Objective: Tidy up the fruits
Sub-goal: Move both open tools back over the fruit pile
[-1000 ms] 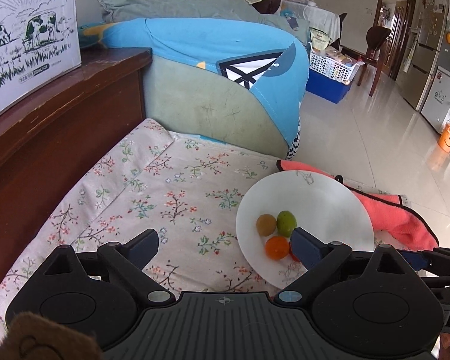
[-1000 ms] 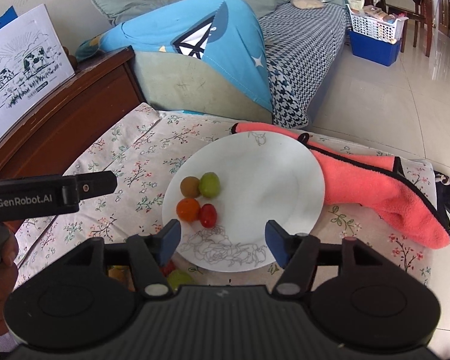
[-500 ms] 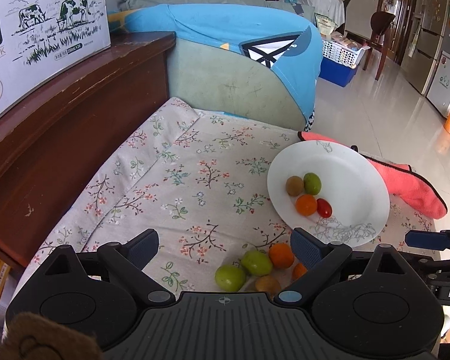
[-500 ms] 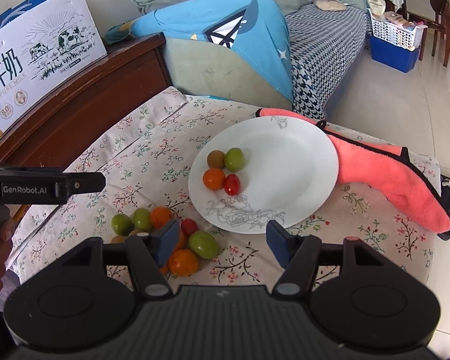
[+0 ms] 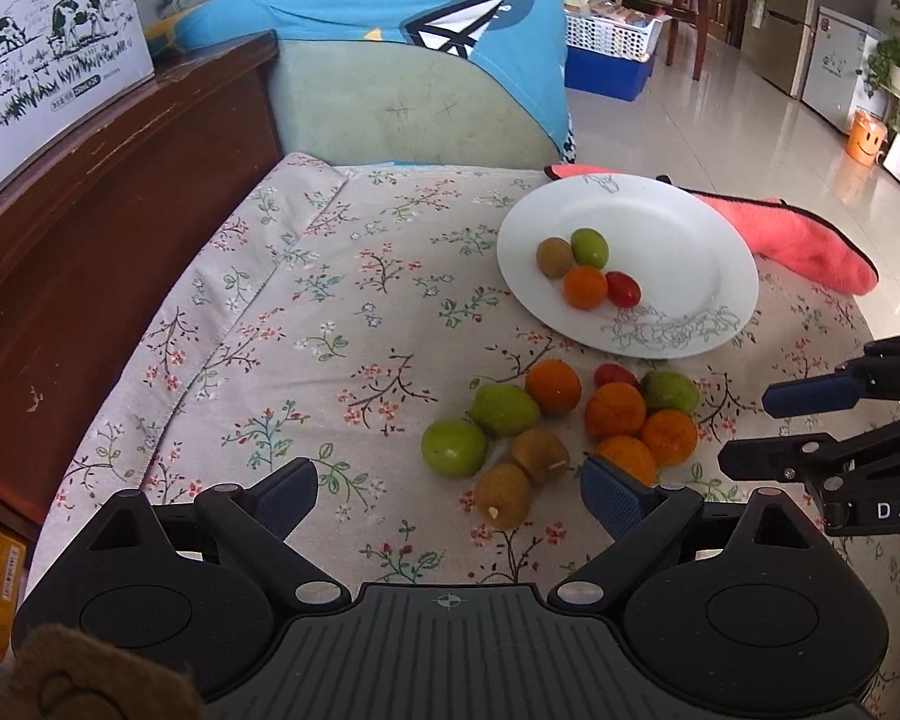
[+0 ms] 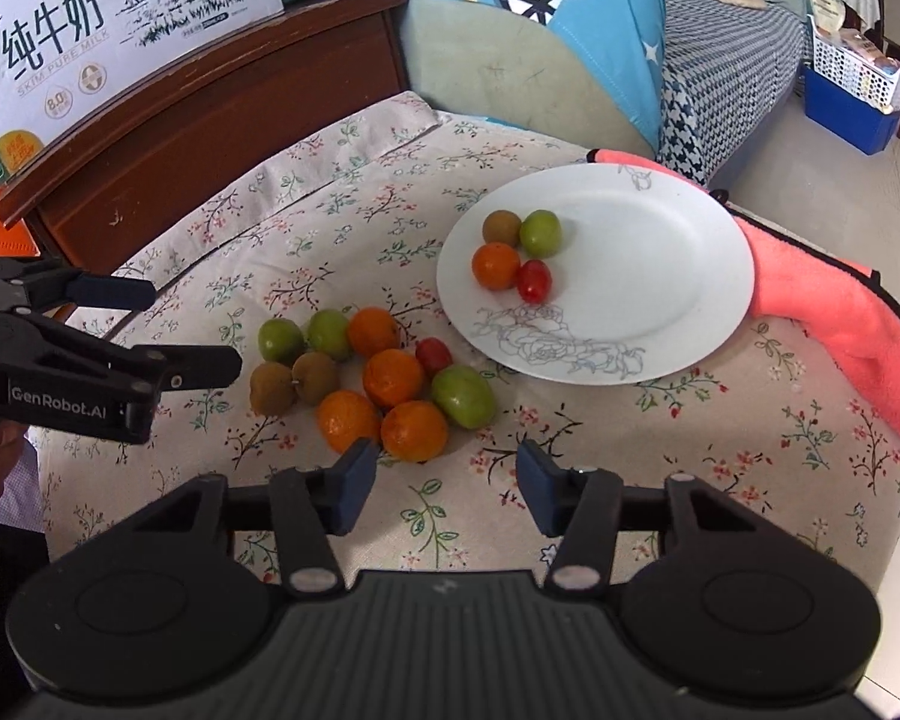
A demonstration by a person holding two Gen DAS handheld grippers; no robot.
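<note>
Right tongs (image 6: pixel 444 483) spread, jaws just been closing in a bit, nothing pinched between them, only bare floral cloth in the gap. Parked at the bottom centre of the right wrist frame, just below the loose fruit pile (image 6: pixel 372 369), left pad nearly brushing the closest orange (image 6: pixel 414 430). Hard to say if actually touching.

Left tongs (image 5: pixel 450 495) also spread wide, nothing gripped. In the left wrist frame, sitting low centre with two brown kiwis (image 5: pixel 519 477) right between the pads but not squeezed. Same tongs poking in from the left edge of the right wrist frame, apart from the pile.

Pile itself: a handful of oranges, three green plums, two kiwis and one cherry tomato (image 6: pixel 433 356), all bunched together on the surface (image 6: pixel 342 192) with the flowery tablecloth, centre-left of the right frame.

White plate (image 6: pixel 648 276) further up and to the right, near the pile but not touching. Four pieces already on its left side: a kiwi, a green plum, an orange and a cherry tomato, huddled together.

Pink towel (image 6: pixel 840 324) tucked under the plate's right rim, trailing to the right edge. Dark wood furniture (image 6: pixel 210 108) at upper left with a milk carton box (image 6: pixel 108 18) on top, blue cushion (image 6: pixel 570 18) and sofa up top.
</note>
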